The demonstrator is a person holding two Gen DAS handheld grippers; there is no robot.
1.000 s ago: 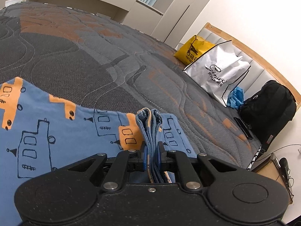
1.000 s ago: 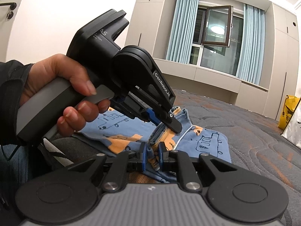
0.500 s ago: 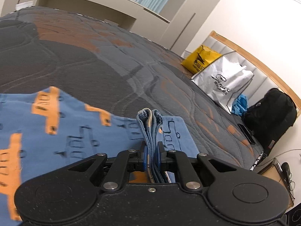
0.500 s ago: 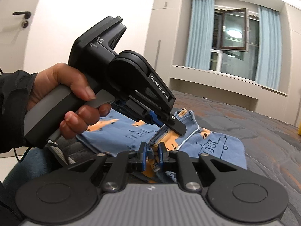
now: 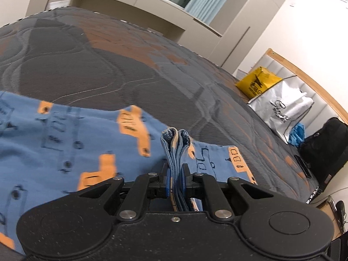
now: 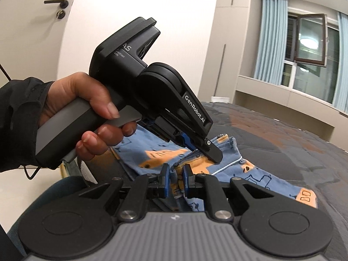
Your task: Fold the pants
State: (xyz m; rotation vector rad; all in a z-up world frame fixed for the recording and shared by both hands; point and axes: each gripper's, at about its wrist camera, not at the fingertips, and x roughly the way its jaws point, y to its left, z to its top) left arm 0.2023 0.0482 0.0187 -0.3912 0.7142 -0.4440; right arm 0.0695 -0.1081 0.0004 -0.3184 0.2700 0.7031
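Pants (image 5: pixel 65 148) — hem inside left gripper (image 5: pixel 175 175)

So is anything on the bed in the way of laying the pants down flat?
Nothing visible. Both grippers, left and right, are shut on the pants, and the quilt beyond is bare; the bags sit far off by the headboard.

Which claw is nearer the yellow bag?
Left. The left claw points across the bed toward the yellow bag; the right claw faces the window, bag out of its view.

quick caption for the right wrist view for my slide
Both grippers pinch the blue printed pants over the bed: right gripper in front, hand-held left gripper just beyond.
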